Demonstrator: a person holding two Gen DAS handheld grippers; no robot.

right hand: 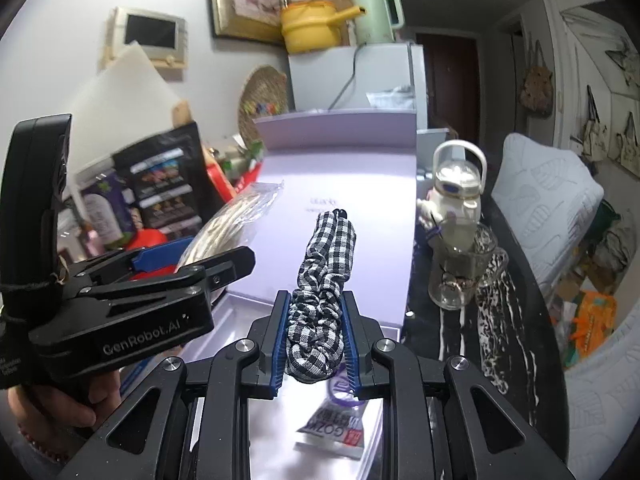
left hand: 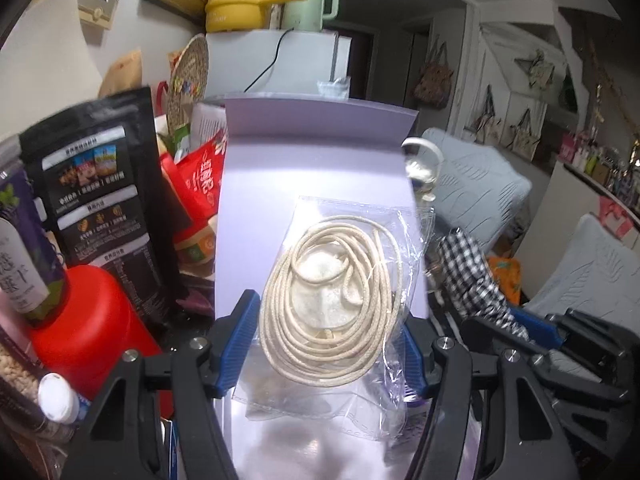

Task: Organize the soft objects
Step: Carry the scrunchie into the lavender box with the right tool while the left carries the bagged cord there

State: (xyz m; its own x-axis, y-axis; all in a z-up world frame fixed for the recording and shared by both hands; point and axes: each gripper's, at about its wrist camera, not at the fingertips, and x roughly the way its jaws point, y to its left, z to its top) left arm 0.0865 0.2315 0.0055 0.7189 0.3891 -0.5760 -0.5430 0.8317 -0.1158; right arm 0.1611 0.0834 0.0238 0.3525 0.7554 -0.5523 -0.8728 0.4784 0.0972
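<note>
My left gripper (left hand: 328, 344) is shut on a clear plastic bag of coiled cream rope (left hand: 332, 304) and holds it above the open lilac box (left hand: 312, 160). The bag also shows edge-on in the right wrist view (right hand: 228, 224), held by the left gripper (right hand: 224, 264). My right gripper (right hand: 316, 336) is shut on a black-and-white checked scrunchie (right hand: 324, 276) and holds it over the box's tray (right hand: 240, 316). The scrunchie also shows at the right of the left wrist view (left hand: 476, 276). A small sachet (right hand: 336, 428) lies in the tray below.
A red bottle (left hand: 84, 328), a black snack pouch (left hand: 100, 184) and red packets (left hand: 200, 184) crowd the left side. A white water bottle (right hand: 456, 196) and a glass jar (right hand: 460, 272) stand right of the box on the dark marble table (right hand: 504, 320). A fridge (right hand: 352, 80) stands behind.
</note>
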